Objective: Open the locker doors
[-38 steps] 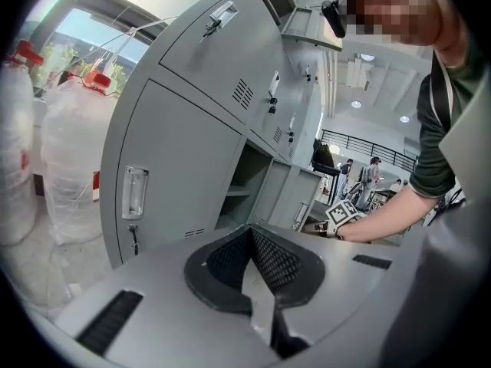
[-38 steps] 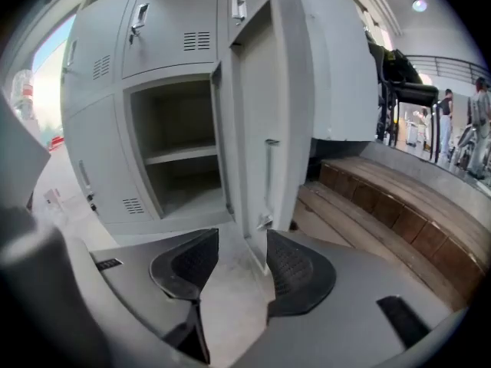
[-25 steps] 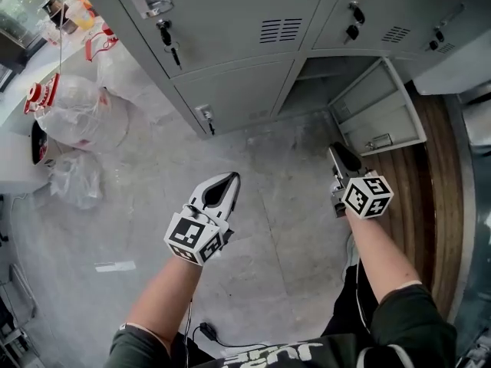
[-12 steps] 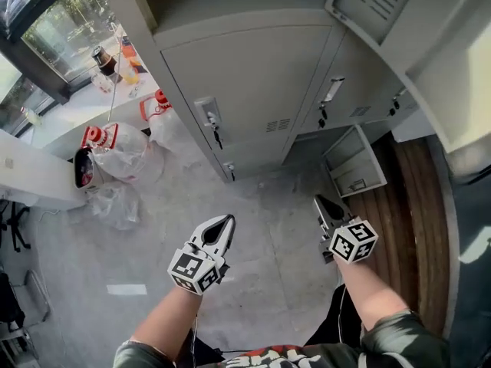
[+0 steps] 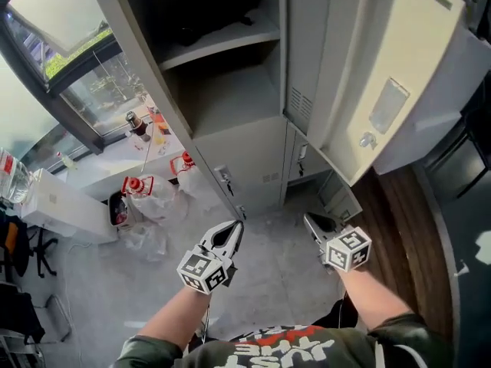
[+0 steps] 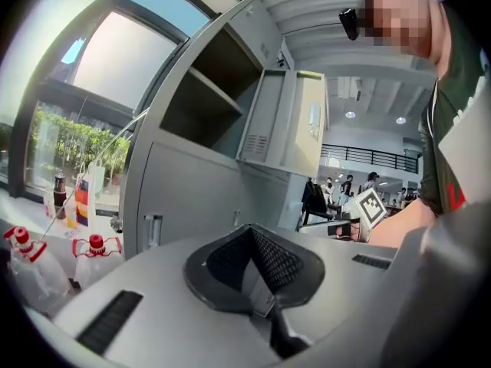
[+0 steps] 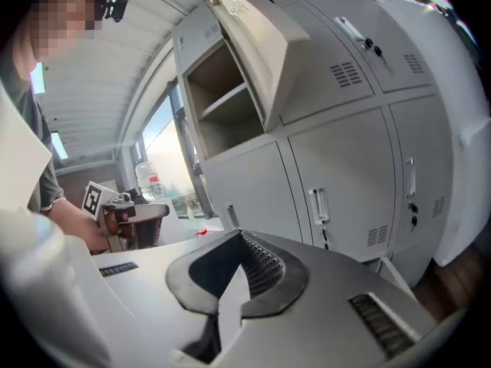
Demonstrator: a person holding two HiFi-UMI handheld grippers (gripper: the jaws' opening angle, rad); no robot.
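Grey locker bank [image 5: 253,148] cut off above, open compartment [image 5: 219,90] dark, indistinct

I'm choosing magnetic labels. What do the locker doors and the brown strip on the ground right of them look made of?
Locker doors: probably painted sheet steel, matt and pale; punched vent slots and thin folded edges on the open door suggest it. Brown strip: seems wood, long planks with lengthwise lines, though laminate is possible.
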